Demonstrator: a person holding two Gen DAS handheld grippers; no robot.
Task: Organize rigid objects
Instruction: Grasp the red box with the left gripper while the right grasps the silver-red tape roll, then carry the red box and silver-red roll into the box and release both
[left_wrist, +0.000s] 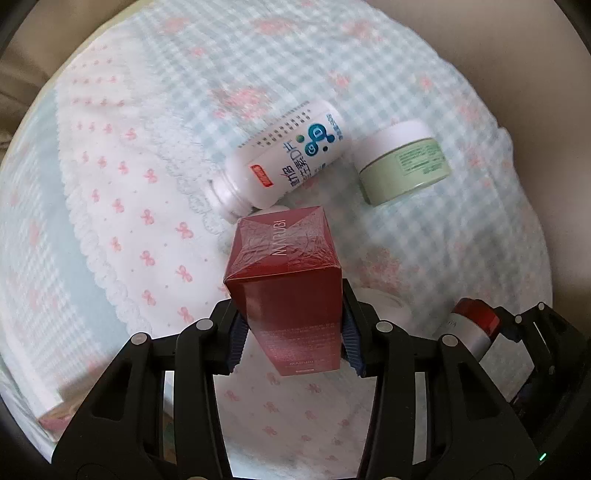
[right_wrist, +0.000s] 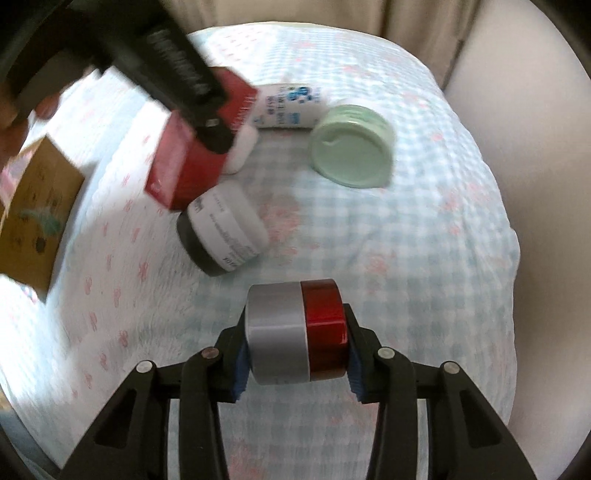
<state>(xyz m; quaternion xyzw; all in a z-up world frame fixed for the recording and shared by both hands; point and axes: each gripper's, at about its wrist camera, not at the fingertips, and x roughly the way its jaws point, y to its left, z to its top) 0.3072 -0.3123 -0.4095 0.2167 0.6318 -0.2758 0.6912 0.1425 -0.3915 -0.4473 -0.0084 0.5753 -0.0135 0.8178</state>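
- Cardboard box (right_wrist: 35, 218) is seen far left of the right claw, on the cloth (right_wrist: 406, 240).
- A red carton (left_wrist: 286, 291) is pinched between the pads of the left claw (left_wrist: 293, 345).
- A white bottle (left_wrist: 288, 158) lies beyond that carton.
- A green jar (left_wrist: 404, 164) rests on its side, right of the bottle.
- A grey jar (right_wrist: 225, 229) lies ahead-left of the right claw.
- A red-and-silver jar (right_wrist: 299, 330) is clamped in the right claw (right_wrist: 297, 363).
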